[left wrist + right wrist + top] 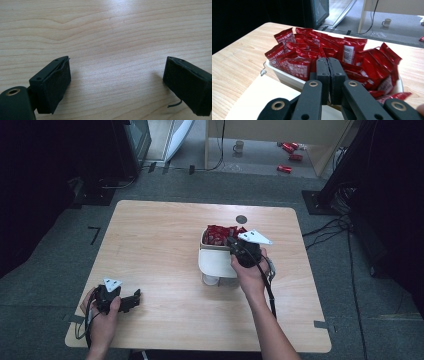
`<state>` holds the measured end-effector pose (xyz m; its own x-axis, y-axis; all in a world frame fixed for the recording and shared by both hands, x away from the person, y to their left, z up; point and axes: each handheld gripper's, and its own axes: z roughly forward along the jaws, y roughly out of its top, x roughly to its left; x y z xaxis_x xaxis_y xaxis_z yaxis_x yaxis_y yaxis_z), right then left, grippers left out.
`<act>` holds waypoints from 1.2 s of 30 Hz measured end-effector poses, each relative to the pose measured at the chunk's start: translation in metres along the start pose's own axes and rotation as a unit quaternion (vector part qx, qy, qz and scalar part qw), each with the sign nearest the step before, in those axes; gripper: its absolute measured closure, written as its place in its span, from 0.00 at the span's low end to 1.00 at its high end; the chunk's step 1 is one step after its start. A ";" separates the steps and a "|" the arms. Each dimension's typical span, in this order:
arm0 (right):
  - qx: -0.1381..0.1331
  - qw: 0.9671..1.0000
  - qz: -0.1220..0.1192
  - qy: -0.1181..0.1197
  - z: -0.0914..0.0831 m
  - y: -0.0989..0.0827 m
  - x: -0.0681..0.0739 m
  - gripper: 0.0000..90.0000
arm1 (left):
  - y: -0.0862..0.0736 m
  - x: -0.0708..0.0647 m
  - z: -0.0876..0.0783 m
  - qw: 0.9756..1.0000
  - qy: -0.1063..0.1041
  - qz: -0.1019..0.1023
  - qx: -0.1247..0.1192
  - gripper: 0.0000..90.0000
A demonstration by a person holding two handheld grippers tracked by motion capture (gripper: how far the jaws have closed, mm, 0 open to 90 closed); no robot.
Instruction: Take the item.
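A white box (204, 243) packed with several red packets (218, 234) stands at the table's middle. Its white lid (215, 262) lies flat against its near side. My right gripper (232, 243) hovers at the box's near right corner, jaws pressed together with nothing seen between them. In the right gripper view the shut gripper (328, 67) hangs just before the red packets (312, 50), above the lid (262, 100). My left gripper (135, 300) rests near the front left of the table, far from the box. Its view shows the gripper (117, 75) open wide over bare wood.
The wooden table (150, 245) has a small dark disc (241, 219) behind the box. On the floor beyond lie a mug (239, 146), red cans (290, 155) and cables (330, 227). Dark equipment stands at both far sides.
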<state>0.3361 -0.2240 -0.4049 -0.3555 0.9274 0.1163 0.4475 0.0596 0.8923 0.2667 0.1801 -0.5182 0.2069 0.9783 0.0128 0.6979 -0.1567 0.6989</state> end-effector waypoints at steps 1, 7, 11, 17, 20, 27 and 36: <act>-0.001 1.000 -0.001 0.000 0.001 0.000 0.001 0.99 | 0.000 0.000 0.000 1.000 0.000 0.000 0.000 0.09; 0.010 1.000 0.006 0.000 0.007 -0.001 0.000 0.92 | 0.000 0.000 0.000 1.000 0.000 -0.001 0.000 0.09; 0.025 1.000 -0.004 -0.006 0.014 0.001 0.002 0.88 | 0.000 0.000 0.000 1.000 0.000 -0.001 0.000 0.09; 0.041 0.999 -0.007 -0.017 0.022 0.002 0.003 0.91 | 0.000 0.000 0.000 1.000 0.000 -0.001 0.000 0.09; 0.040 0.999 -0.009 -0.014 0.022 0.002 0.004 0.96 | 0.000 0.000 0.000 1.000 0.000 -0.001 0.000 0.09; 0.001 1.000 -0.021 -0.019 0.010 0.005 0.007 0.99 | 0.000 0.000 0.000 1.000 0.000 -0.001 0.000 0.09; -0.057 0.997 -0.033 -0.027 -0.018 0.021 0.010 0.99 | 0.000 0.000 0.000 1.000 0.000 0.000 0.000 0.09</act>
<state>0.3270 -0.2199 -0.3768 -0.3352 0.9415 0.0347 0.3266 0.0816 0.9416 0.2667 0.1800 -0.5182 0.2063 0.9784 0.0123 0.6976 -0.1558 0.6993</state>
